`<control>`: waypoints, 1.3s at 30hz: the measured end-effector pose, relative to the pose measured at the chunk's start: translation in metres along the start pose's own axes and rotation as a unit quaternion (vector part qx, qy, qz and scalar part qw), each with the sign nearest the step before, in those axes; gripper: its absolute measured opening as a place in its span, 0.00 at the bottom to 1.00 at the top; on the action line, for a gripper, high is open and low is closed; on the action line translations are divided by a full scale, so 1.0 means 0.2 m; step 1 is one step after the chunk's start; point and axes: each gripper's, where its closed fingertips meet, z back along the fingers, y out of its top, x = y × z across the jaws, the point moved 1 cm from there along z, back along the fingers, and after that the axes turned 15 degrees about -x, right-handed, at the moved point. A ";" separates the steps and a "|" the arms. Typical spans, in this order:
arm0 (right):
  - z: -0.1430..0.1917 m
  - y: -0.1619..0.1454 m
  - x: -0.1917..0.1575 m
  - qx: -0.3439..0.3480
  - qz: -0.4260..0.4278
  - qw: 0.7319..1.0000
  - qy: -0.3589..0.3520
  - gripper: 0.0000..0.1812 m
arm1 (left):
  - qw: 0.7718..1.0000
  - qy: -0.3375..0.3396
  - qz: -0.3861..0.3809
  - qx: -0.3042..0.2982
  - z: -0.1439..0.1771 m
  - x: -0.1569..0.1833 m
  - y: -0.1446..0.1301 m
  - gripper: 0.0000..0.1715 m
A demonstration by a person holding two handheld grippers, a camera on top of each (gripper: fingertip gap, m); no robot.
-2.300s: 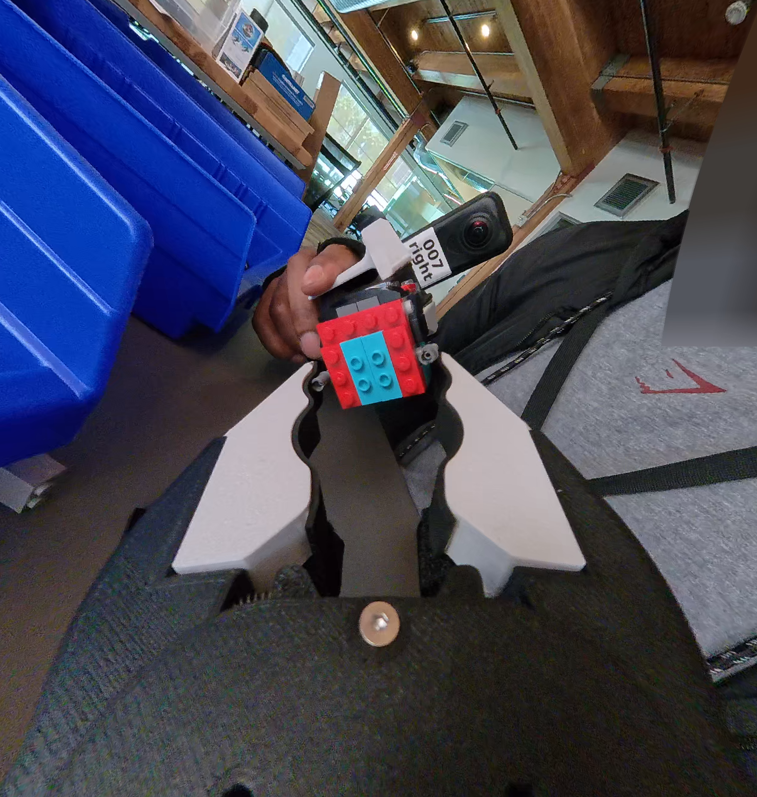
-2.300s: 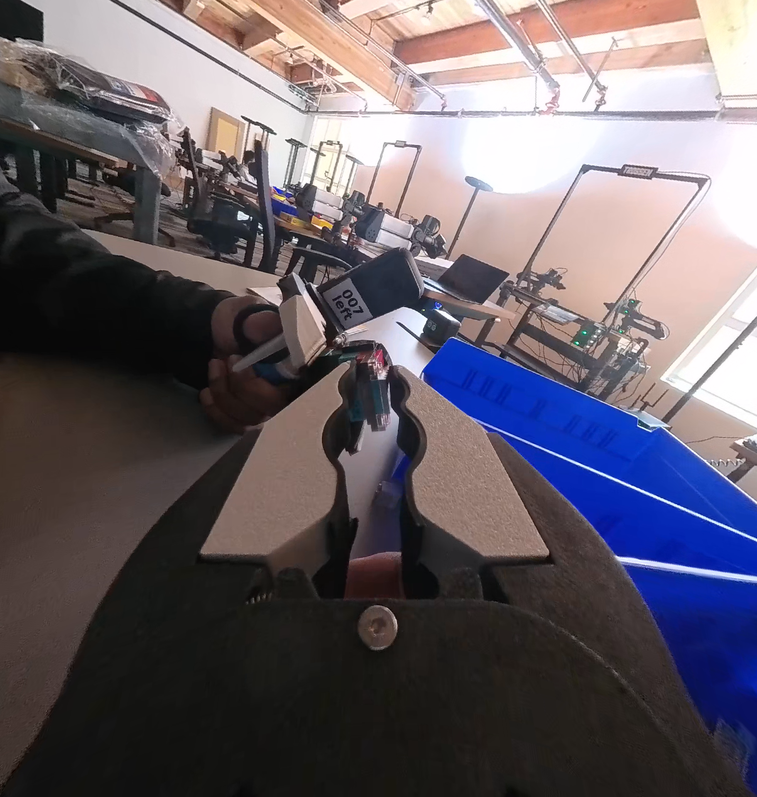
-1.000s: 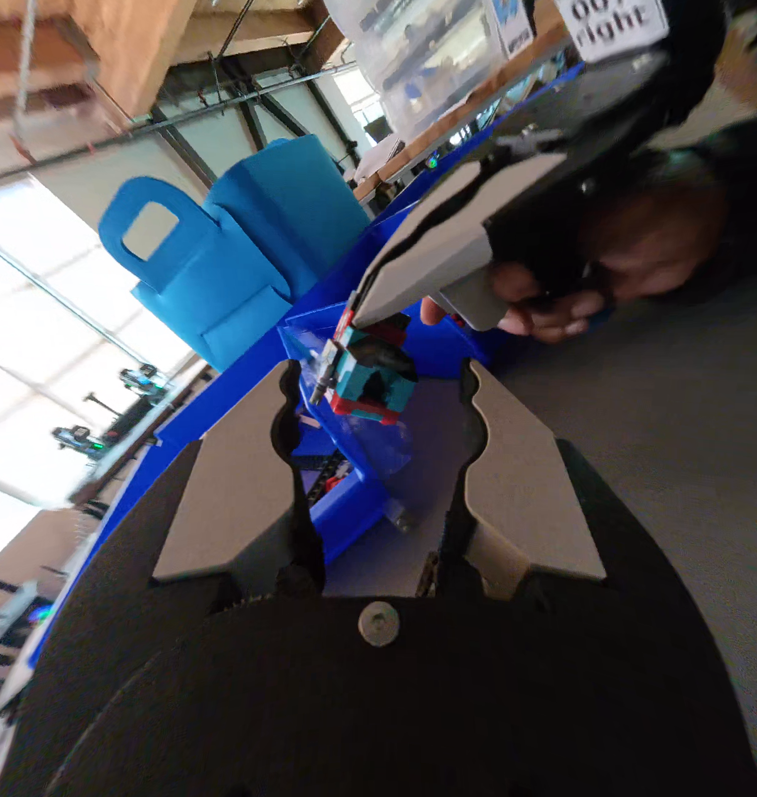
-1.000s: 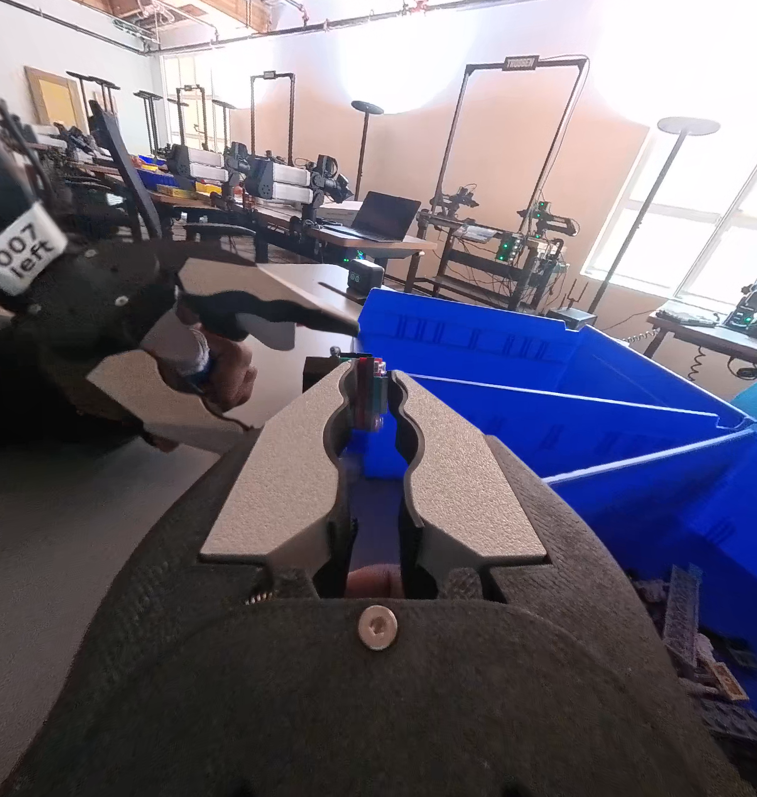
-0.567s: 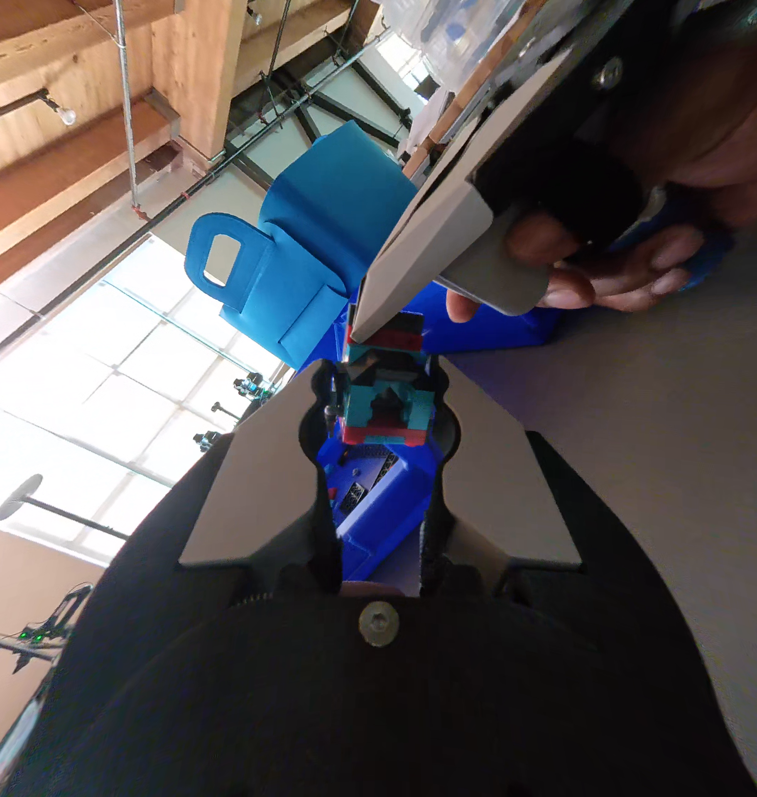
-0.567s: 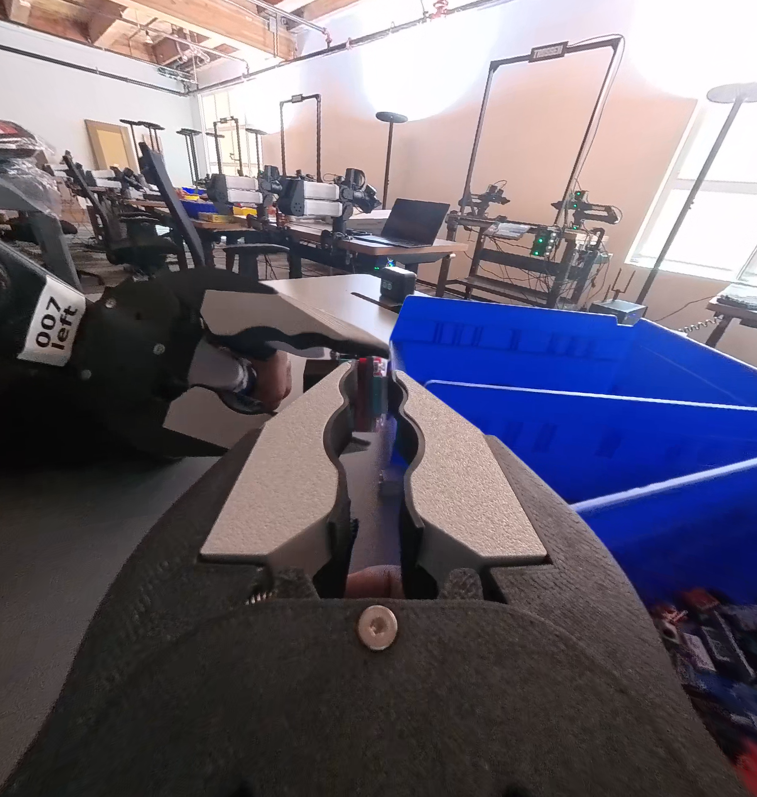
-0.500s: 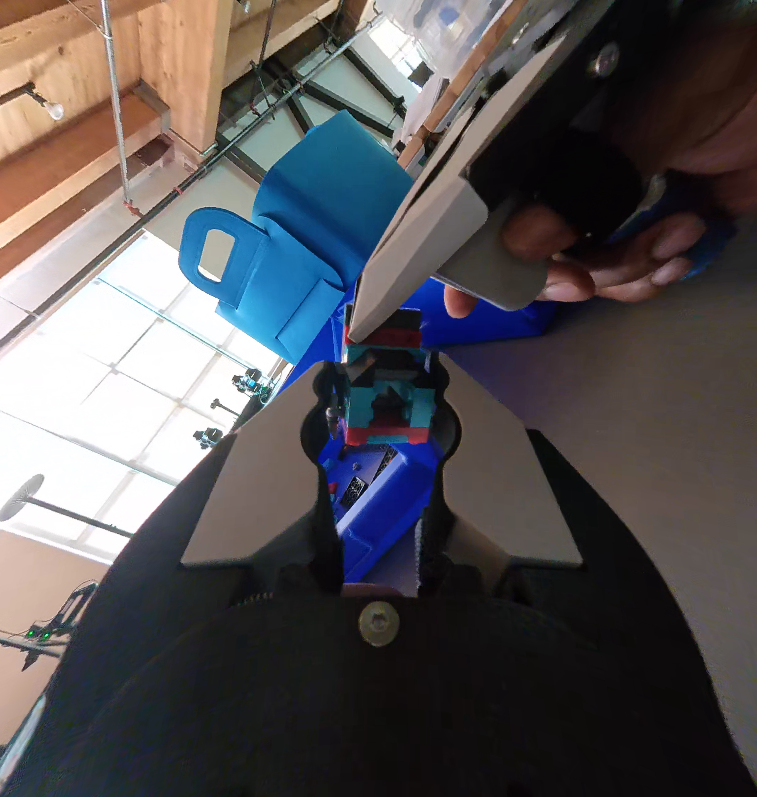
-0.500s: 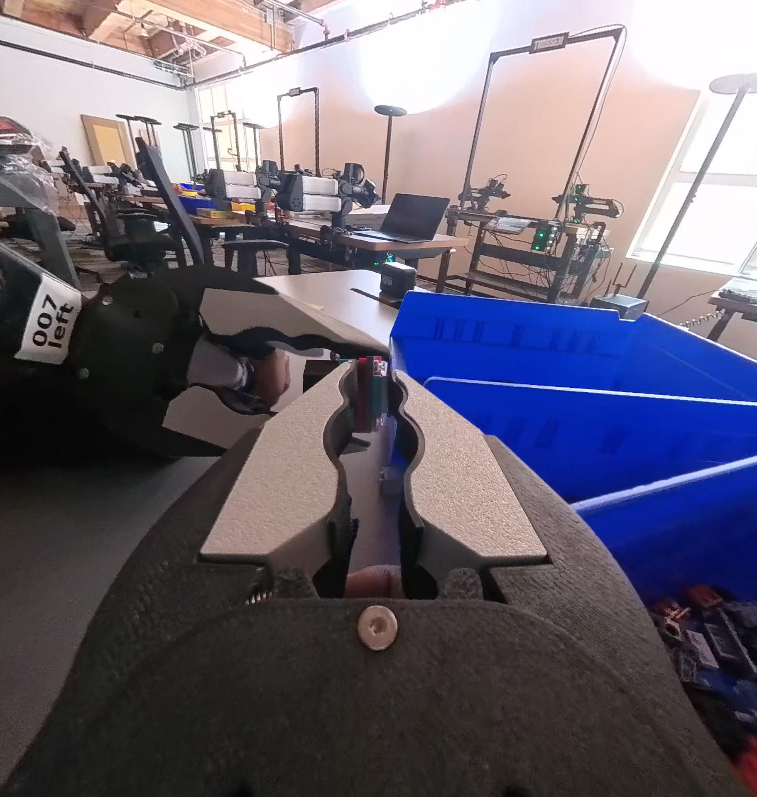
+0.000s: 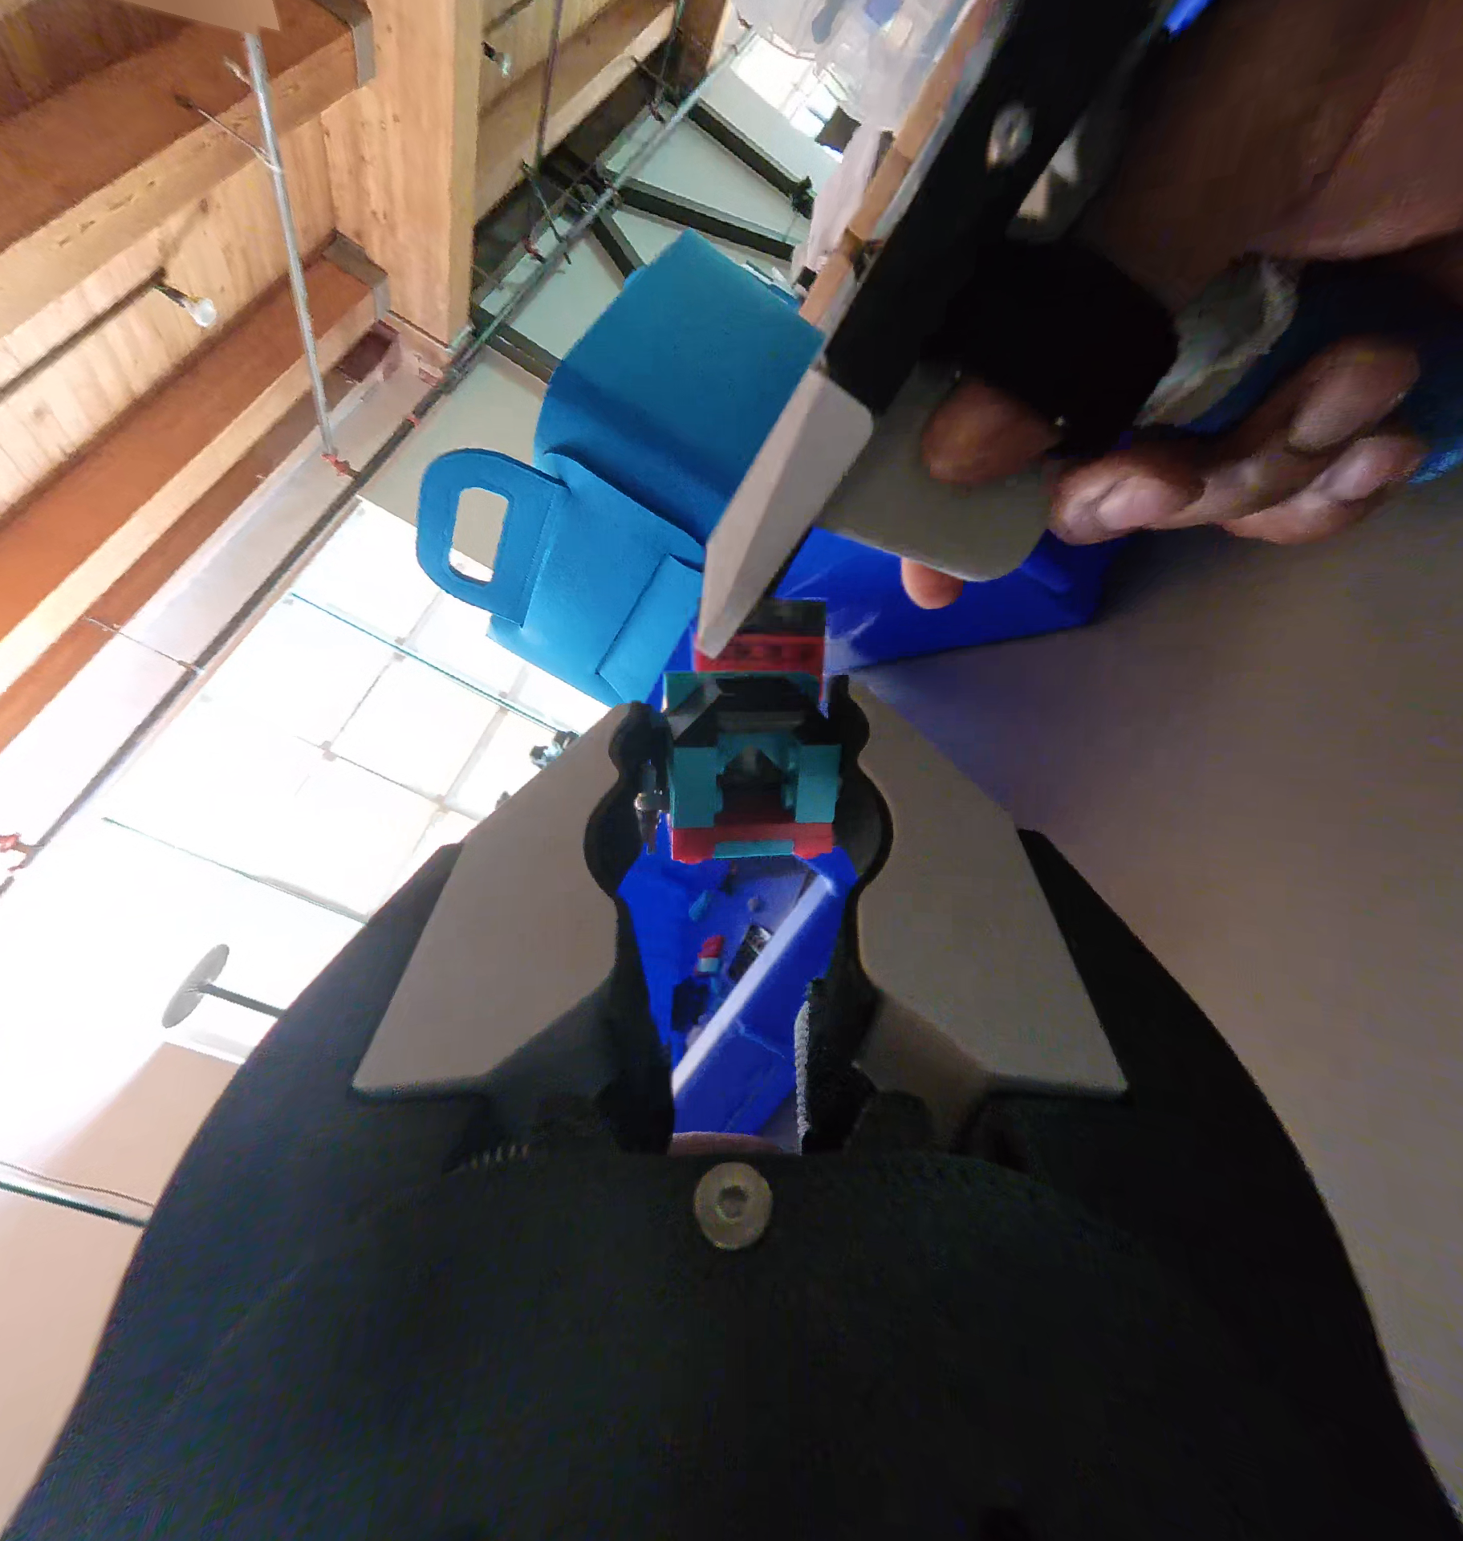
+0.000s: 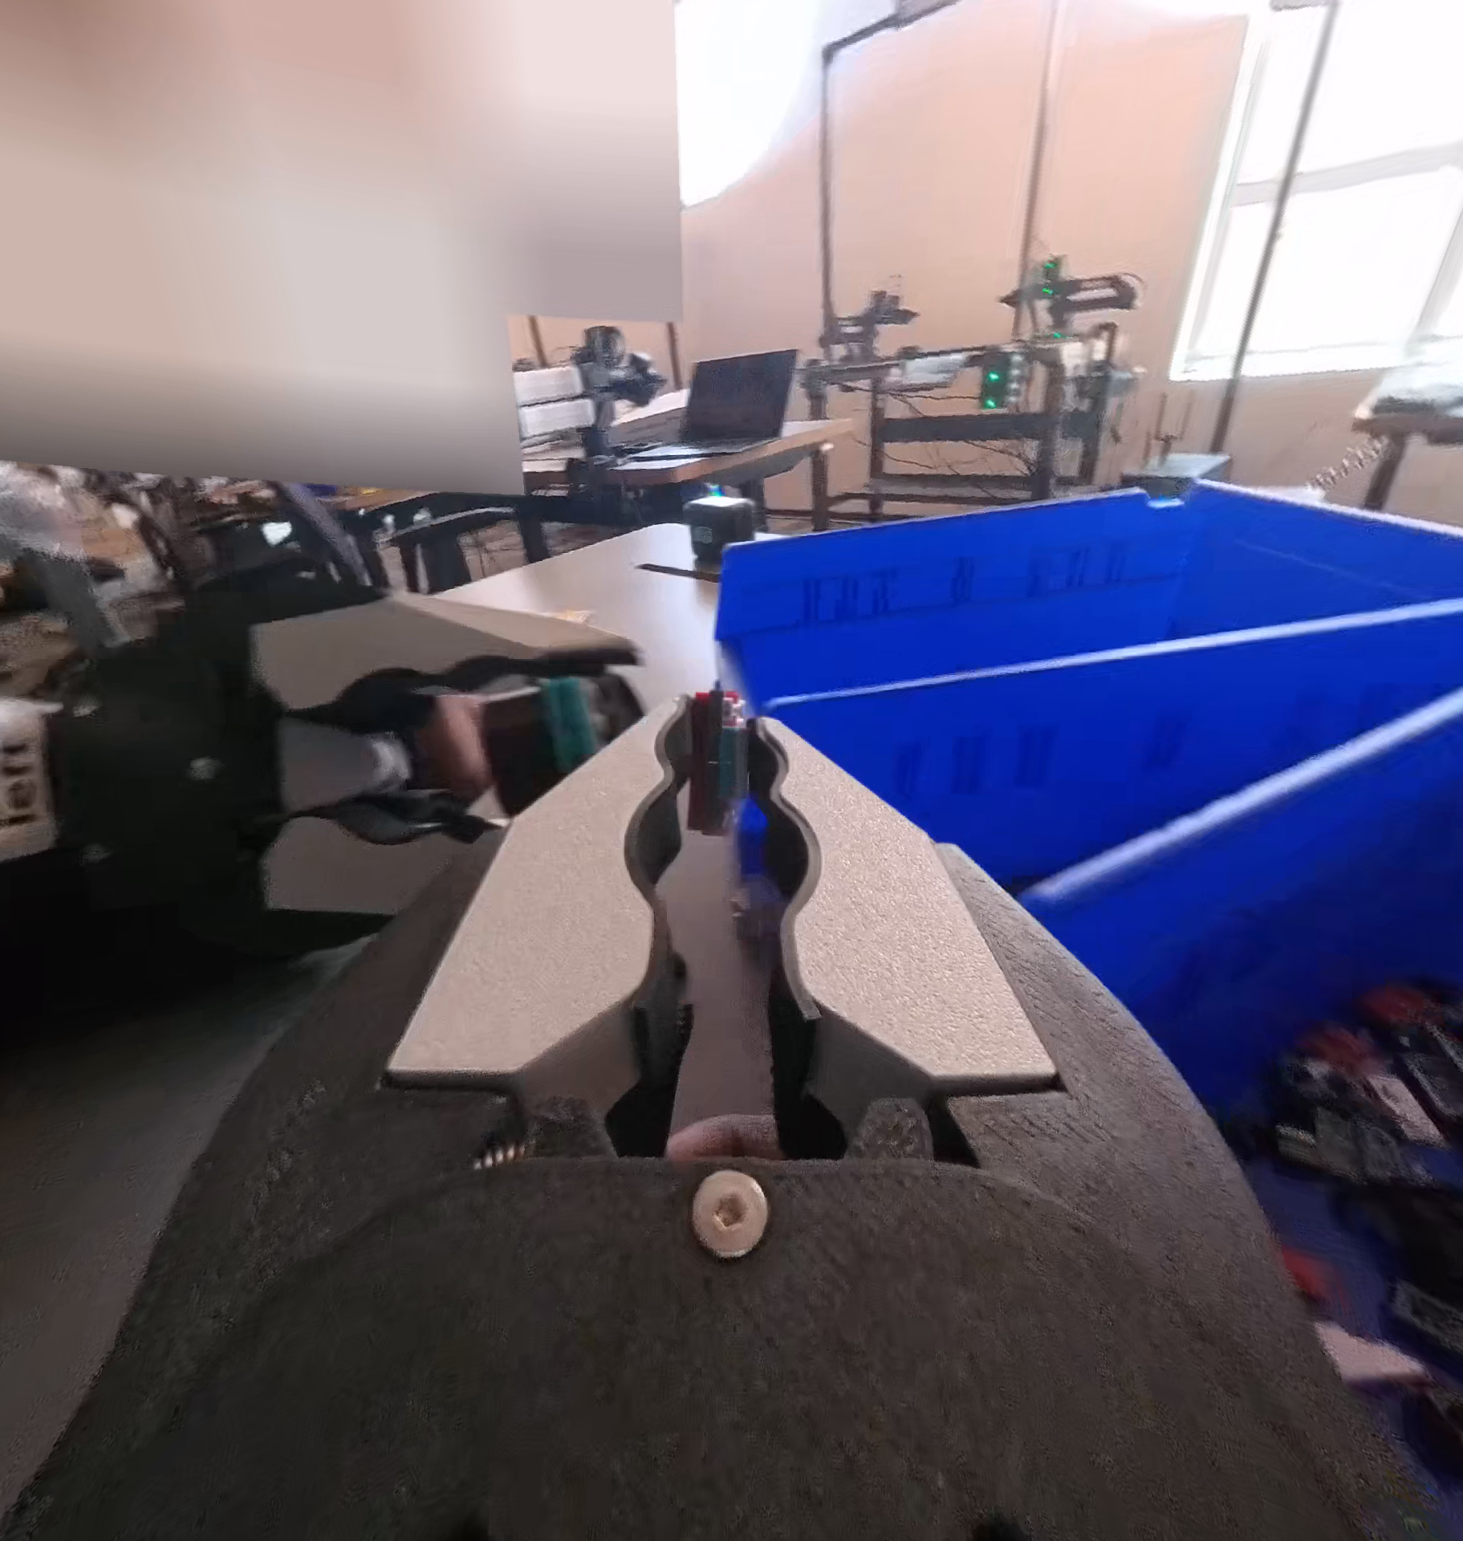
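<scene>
L gripper (image 9: 749, 750): jaws closed on a small brick assembly (image 9: 749, 784), teal and black w/ red plate along its near edge; it sits between the fingertips, held above the grey table (image 9: 1211, 834)

R gripper (image 10: 715, 750): jaws nearly together, pinching a thin stack of plates (image 10: 718, 771), red, dark and teal, edge-on to its own cam. From the L cam, R gripper's grey fingertip touches the red/black piece at the far end of the assembly; cannot tell if the two pieces are joined or just apart. A person's hand (image 9: 1195, 467) wraps the R gripper handle

Blue bins (image 10: 1128, 667) just beside both grippers, divider walls visible, loose bricks (image 10: 1395, 1101) in the near compartment. Light-blue felt bag (image 9: 628, 467) behind. Right view partly motion-blurred
</scene>
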 end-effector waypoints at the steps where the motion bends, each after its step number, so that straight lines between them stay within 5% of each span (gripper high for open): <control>1: 0.00 -0.01 0.05 -0.005 -0.022 1.000 -0.002 0.07 | 1.000 0.005 0.003 0.002 0.01 -0.01 0.00 0.26; 6: 0.01 0.00 0.07 0.006 -0.057 0.998 0.024 0.07 | 0.999 -0.021 0.033 -0.013 -0.02 0.00 -0.03 0.26; 12: 0.02 0.01 0.07 0.015 -0.051 0.998 0.030 0.07 | 0.980 -0.189 0.060 0.000 -0.01 0.22 -0.03 0.26; 19: 0.02 0.00 0.07 0.012 -0.028 0.999 0.018 0.07 | 0.941 -0.334 -0.010 -0.055 0.04 0.50 -0.12 0.27; 39: 0.00 -0.01 0.05 0.004 -0.020 0.999 0.024 0.07 | 0.921 -0.375 0.069 -0.077 0.02 0.48 -0.15 0.30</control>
